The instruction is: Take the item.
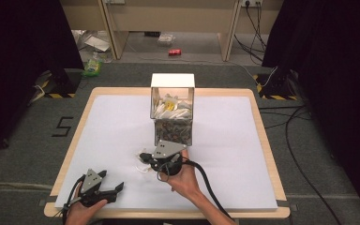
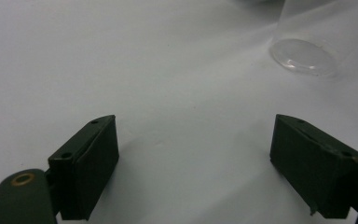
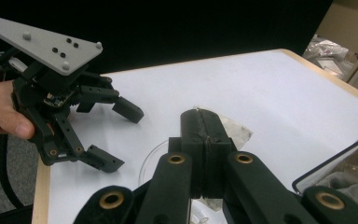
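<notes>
A clear plastic cup [image 1: 140,167] stands on the white sheet, just in front of a clear box [image 1: 172,80] with a white top. My right gripper [image 1: 144,157] is at the cup, its jaws pressed together on a thin clear plastic edge that looks like the cup's wall. In the right gripper view the shut gripper [image 3: 205,126] hides most of the cup [image 3: 150,161]. My left gripper [image 1: 112,181] rests near the table's front left, open and holding nothing. In the left gripper view the open gripper [image 2: 196,154] points toward the cup's round base [image 2: 303,56].
The box holds white pieces and something yellow above and dark bits below [image 1: 173,132]; its corner [image 3: 335,163] is close beside my right gripper. A black cable [image 1: 206,180] trails back from the right gripper. The wooden table edge [image 1: 267,140] frames the sheet.
</notes>
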{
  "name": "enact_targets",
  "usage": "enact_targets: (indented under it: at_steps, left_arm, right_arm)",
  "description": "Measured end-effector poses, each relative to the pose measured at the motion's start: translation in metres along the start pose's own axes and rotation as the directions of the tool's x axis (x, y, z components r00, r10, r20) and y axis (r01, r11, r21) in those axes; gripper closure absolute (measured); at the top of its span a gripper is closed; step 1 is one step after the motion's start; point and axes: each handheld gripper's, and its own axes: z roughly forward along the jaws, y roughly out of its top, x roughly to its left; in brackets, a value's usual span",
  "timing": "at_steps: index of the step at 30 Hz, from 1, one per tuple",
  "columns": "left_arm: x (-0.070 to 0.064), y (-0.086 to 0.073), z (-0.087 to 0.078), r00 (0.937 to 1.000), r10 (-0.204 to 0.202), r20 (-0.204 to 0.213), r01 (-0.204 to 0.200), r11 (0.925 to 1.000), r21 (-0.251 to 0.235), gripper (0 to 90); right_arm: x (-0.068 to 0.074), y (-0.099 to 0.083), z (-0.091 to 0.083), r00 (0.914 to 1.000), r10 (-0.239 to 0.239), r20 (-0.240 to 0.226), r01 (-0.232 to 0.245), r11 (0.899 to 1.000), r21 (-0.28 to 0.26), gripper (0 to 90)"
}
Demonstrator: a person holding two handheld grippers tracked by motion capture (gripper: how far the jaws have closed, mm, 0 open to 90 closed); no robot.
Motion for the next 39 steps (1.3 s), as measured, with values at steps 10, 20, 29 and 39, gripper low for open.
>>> enact_targets:
  at_steps: [10,20,29,39]
  left_arm:
    - [0.0,0.0,0.0,1.0,-0.001,0.0,0.001,1.0,0.0,14.6]
    - [0.0,0.0,0.0,1.0,-0.001,0.0,0.001,1.0,0.0,14.6]
    - [0.0,0.0,0.0,1.0,0.0,0.0,0.0,1.0,0.0,14.6]
    - [0.0,0.0,0.0,1.0,0.0,0.0,0.0,1.0,0.0,14.6]
  right_arm:
    - [0.002,-0.009,0.005,0.9999,0.011,-0.013,-0.01,1.0,0.028,90.0]
    - [0.003,-0.017,0.01,0.9994,0.022,-0.028,-0.02,0.998,0.057,89.6]
    - [0.0,-0.015,0.009,0.999,0.04,-0.019,-0.039,0.998,0.043,74.6]
    - [-0.009,-0.009,-0.004,0.9973,0.069,0.027,-0.069,0.998,0.012,56.9]
